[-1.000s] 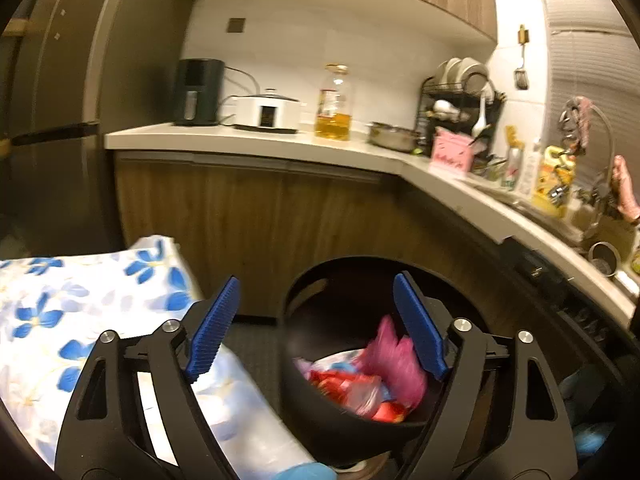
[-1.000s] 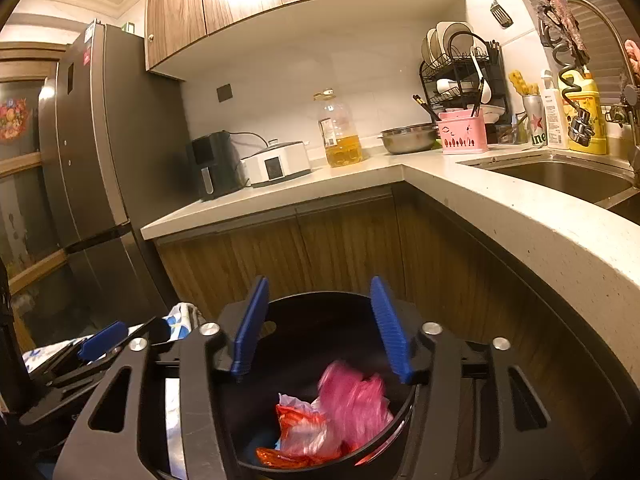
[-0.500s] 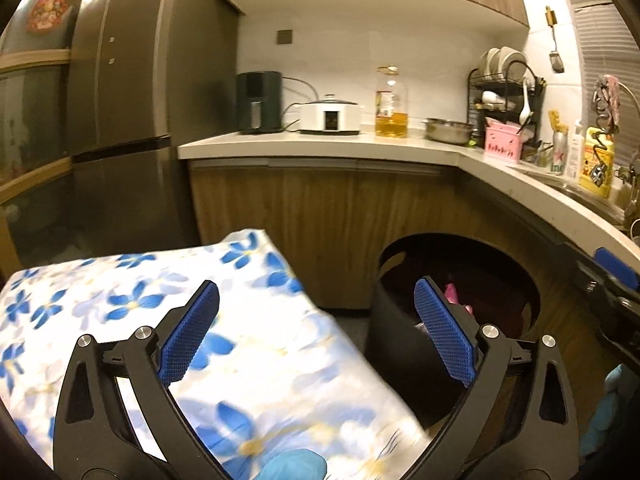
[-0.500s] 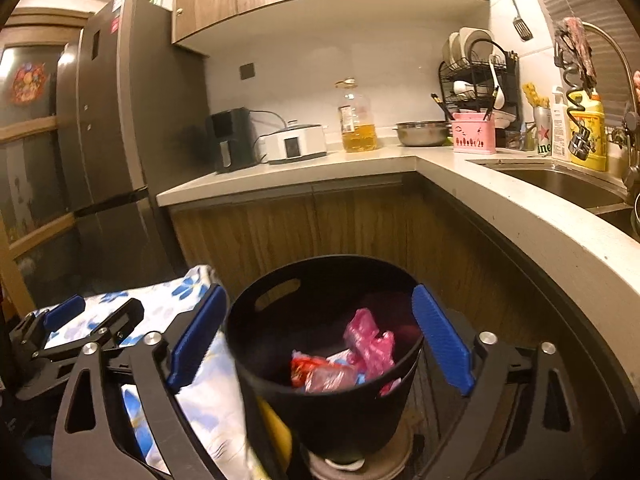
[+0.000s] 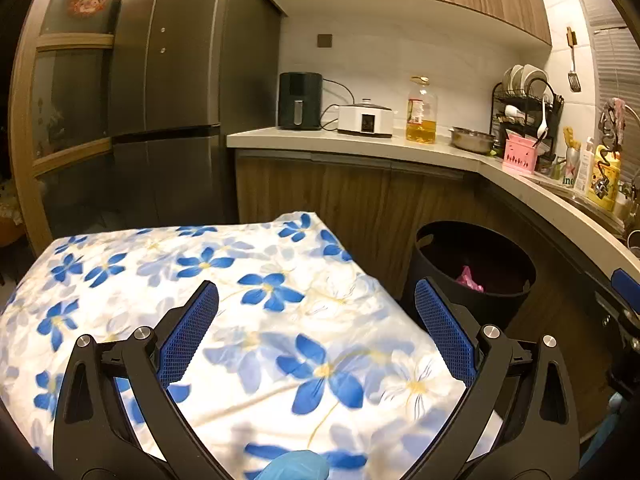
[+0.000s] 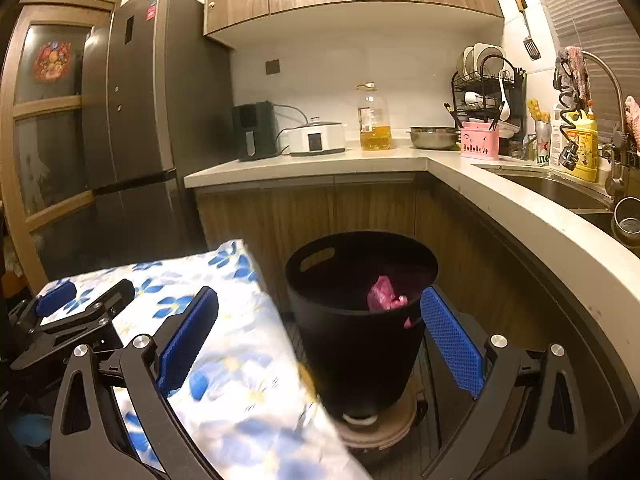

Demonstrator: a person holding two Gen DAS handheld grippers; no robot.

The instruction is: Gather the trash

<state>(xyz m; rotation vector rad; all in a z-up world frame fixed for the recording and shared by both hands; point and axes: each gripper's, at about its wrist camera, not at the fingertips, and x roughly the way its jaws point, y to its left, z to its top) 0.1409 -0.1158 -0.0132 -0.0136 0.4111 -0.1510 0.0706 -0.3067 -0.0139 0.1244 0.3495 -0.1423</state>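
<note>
A black trash bin (image 6: 360, 320) stands on the floor by the wooden cabinets, with pink trash (image 6: 384, 300) inside. It also shows in the left wrist view (image 5: 472, 276), with the pink trash (image 5: 469, 280) in it. My left gripper (image 5: 316, 328) is open and empty, above the flowered cloth (image 5: 200, 300). It also shows at the left in the right wrist view (image 6: 84, 302). My right gripper (image 6: 320, 332) is open and empty, back from the bin's near side and level with it.
A white cloth with blue flowers (image 6: 224, 360) covers a table left of the bin. A counter (image 6: 320, 164) runs along the back and right with an oil bottle (image 6: 374, 120), cooker (image 6: 316, 138) and sink (image 6: 560, 188). A fridge (image 6: 140, 120) stands at left.
Both grippers have drawn back and up from over the bin. The left one has swung left over the flowered cloth. The right one's jaws have opened wider. The trash stays in the bin.
</note>
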